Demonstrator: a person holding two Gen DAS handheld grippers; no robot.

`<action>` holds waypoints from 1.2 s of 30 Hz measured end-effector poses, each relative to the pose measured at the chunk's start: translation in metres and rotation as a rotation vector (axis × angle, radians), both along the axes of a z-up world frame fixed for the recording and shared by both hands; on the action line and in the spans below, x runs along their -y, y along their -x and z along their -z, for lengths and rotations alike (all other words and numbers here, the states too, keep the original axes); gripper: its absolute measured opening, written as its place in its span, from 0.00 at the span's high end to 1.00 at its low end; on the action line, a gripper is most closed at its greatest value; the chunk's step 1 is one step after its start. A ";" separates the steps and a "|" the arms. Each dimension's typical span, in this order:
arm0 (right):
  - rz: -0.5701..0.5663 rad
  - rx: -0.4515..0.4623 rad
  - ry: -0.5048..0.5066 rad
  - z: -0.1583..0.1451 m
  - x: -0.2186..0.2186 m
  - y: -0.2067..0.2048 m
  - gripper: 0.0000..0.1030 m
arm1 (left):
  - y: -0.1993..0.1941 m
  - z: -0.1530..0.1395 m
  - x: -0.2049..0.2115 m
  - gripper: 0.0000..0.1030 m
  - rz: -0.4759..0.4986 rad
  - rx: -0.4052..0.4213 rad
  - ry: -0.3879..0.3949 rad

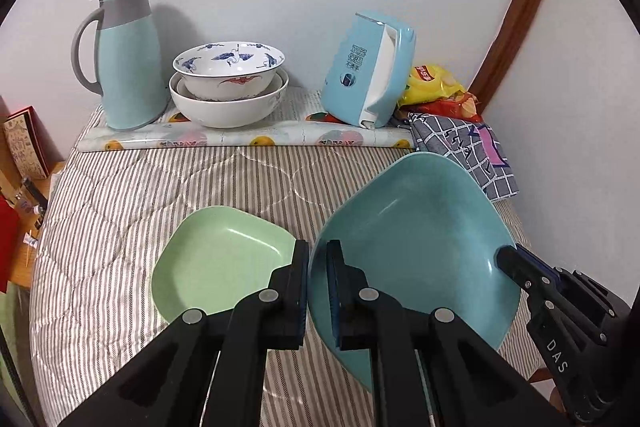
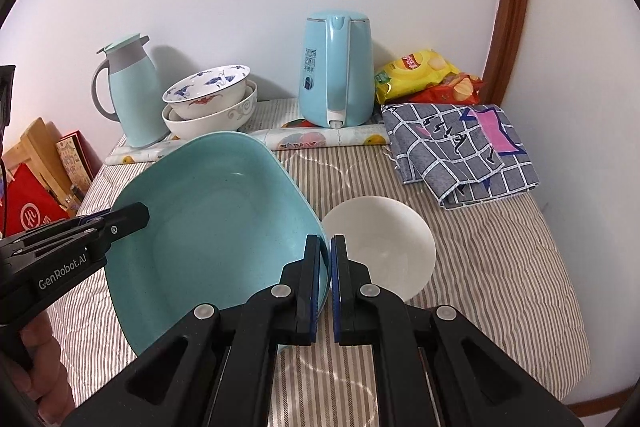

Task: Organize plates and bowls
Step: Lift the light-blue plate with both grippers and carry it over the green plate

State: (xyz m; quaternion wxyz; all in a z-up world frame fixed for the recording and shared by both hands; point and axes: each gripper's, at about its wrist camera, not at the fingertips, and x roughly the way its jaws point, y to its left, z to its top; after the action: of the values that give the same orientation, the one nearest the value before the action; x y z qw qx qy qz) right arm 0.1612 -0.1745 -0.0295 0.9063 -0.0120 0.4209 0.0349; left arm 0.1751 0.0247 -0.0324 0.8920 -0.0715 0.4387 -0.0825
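Both grippers, left (image 1: 318, 291) + right (image 2: 326, 287), clamp opposite rims of big teal squarish plastic dish (image 1: 416, 251), two-handed for balance; prob goes onto near-left green square plate (image 1: 224, 259).

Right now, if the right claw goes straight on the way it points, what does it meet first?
Probably the white bowl on the striped bedding; the right claw already grips the teal dish rim, and depth is unclear.
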 end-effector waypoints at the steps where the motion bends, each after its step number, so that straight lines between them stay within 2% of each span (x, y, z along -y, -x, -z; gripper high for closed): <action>1: 0.003 0.000 -0.001 0.000 0.000 0.002 0.95 | 0.002 0.000 0.000 0.91 0.002 0.000 0.000; 16: 0.018 0.008 0.006 -0.001 -0.009 0.017 0.95 | 0.012 -0.001 -0.007 0.91 0.008 0.006 0.004; 36: -0.058 -0.037 0.022 0.026 -0.048 0.009 0.95 | 0.012 0.029 -0.052 0.91 -0.073 -0.042 0.019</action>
State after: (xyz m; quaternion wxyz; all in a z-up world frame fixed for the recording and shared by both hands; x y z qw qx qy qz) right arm 0.1524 -0.1262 -0.0558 0.8968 -0.0337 0.4374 0.0567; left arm 0.1631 0.0763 -0.0616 0.8843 -0.0977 0.4534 -0.0528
